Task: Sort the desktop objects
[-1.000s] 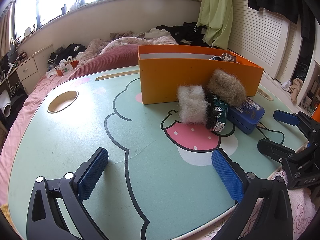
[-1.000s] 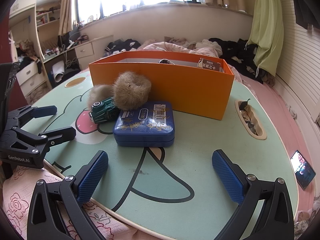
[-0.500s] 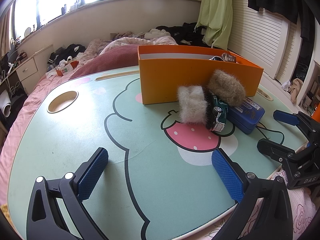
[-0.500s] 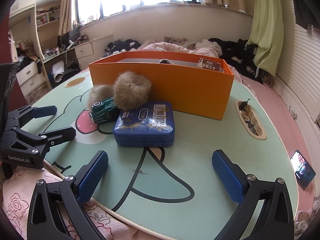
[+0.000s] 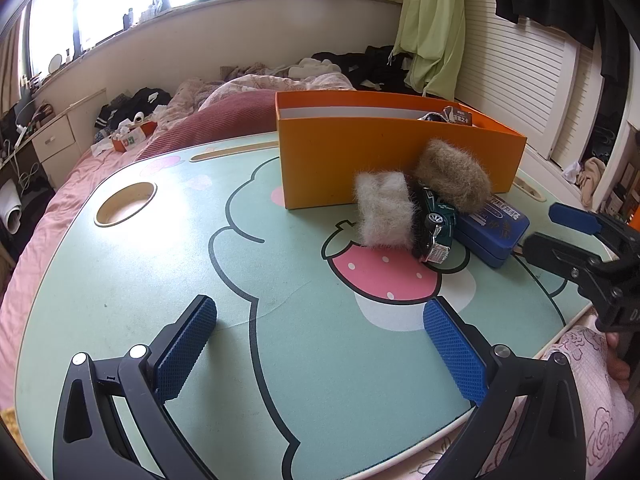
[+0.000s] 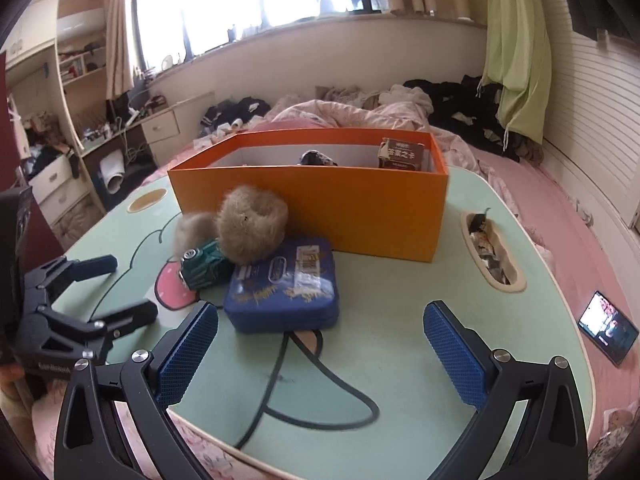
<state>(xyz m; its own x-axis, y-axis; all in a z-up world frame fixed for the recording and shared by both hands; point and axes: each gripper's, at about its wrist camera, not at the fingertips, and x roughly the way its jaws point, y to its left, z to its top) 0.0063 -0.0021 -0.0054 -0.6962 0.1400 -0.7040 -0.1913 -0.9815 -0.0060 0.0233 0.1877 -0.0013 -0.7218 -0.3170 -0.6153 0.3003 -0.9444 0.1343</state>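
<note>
An orange box (image 5: pixel 384 160) (image 6: pixel 320 200) stands on the mint cartoon table (image 5: pixel 160 280). In front of it lie a white fuzzy band (image 5: pixel 384 216), a brown fuzzy band (image 5: pixel 454 178) (image 6: pixel 252 226), a green toy car (image 5: pixel 436 226) (image 6: pixel 204 264) and a blue tin (image 5: pixel 494 228) (image 6: pixel 286 286). My right gripper (image 6: pixel 320 344) is open, just short of the tin, which lies toward its left finger. My left gripper (image 5: pixel 320 344) is open over bare table, well short of the pile. Each gripper shows in the other's view: the right gripper (image 5: pixel 556 228), the left gripper (image 6: pixel 116 288). Inside the box sit a brown carton (image 6: pixel 402 154) and a dark item (image 6: pixel 318 158).
A round cup hole (image 5: pixel 125 204) is cut in the table's far left. A slot (image 6: pixel 490 252) with small items lies right of the box. A phone (image 6: pixel 608 328) lies on the pink bedding beside the table. Bedding surrounds the table.
My right gripper has moved forward and higher toward the blue tin, now close to its left finger. The left gripper and the objects have stayed put.
</note>
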